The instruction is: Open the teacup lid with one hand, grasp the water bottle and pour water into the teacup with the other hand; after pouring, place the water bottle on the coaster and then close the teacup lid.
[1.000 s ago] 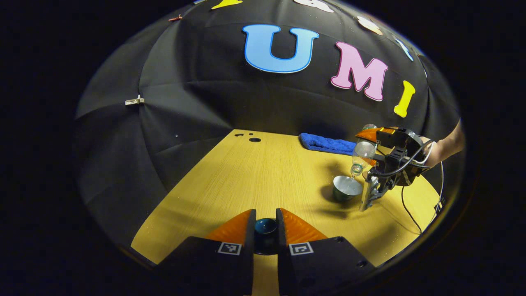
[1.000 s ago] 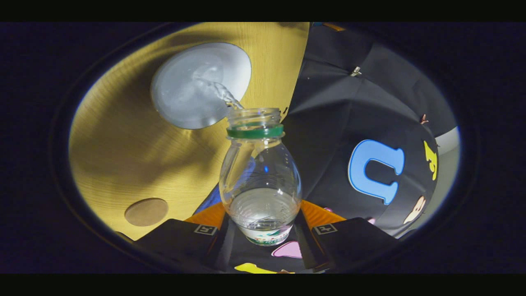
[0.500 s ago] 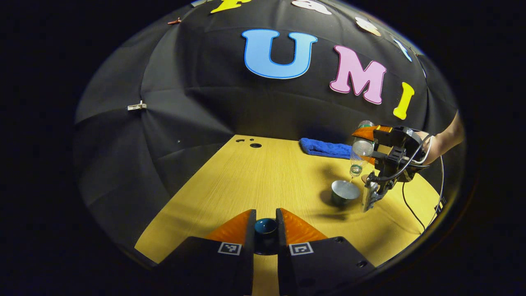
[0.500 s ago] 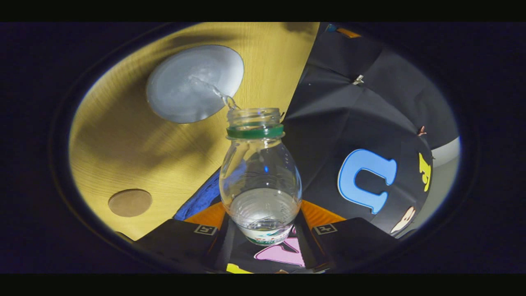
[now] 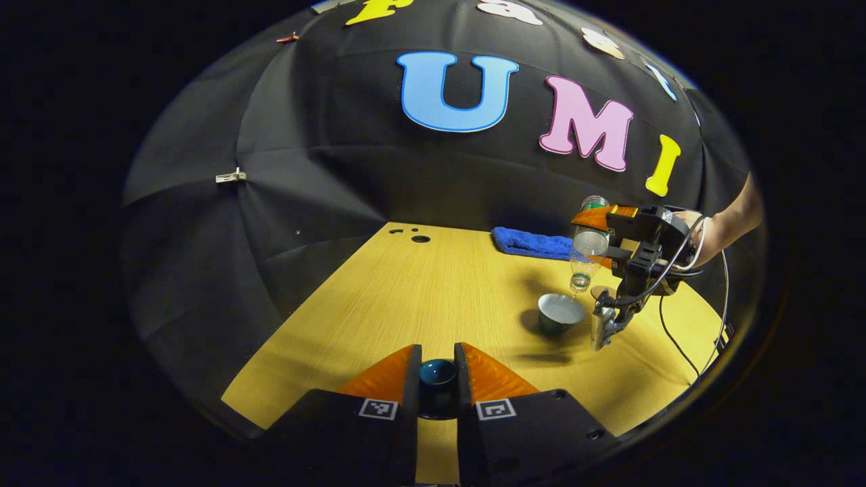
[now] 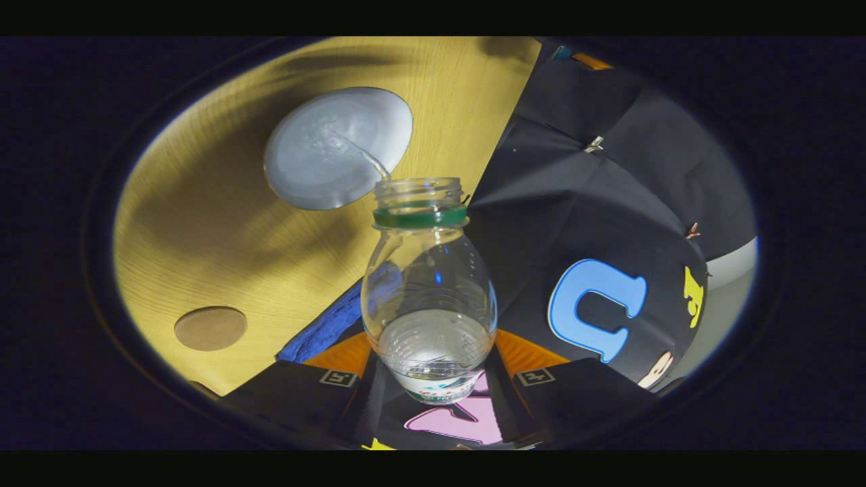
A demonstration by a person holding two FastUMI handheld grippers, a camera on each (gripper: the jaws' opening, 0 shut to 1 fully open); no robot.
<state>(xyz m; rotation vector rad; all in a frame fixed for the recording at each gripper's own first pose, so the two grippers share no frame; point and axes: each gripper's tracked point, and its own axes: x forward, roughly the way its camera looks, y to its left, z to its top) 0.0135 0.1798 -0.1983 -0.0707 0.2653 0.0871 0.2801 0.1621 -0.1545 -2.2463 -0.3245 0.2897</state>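
Left gripper view shows my left gripper point(image 5: 438, 375) at 6 o'clock, both fingers pinching the dark teacup lid point(image 5: 438, 373); its lower part is hidden between them. At 3 o'clock the teacup point(image 5: 560, 312) stands open on the wooden table point(image 5: 419, 297), under the tilted water bottle point(image 5: 586, 245) in my right gripper point(image 5: 599, 230). Right gripper view: coaster point(image 6: 210, 328) at 8 o'clock, teacup point(image 6: 338, 147) at 11, a thin stream falling in. My right fingers clamp the bottle point(image 6: 429, 291); its base is cut off.
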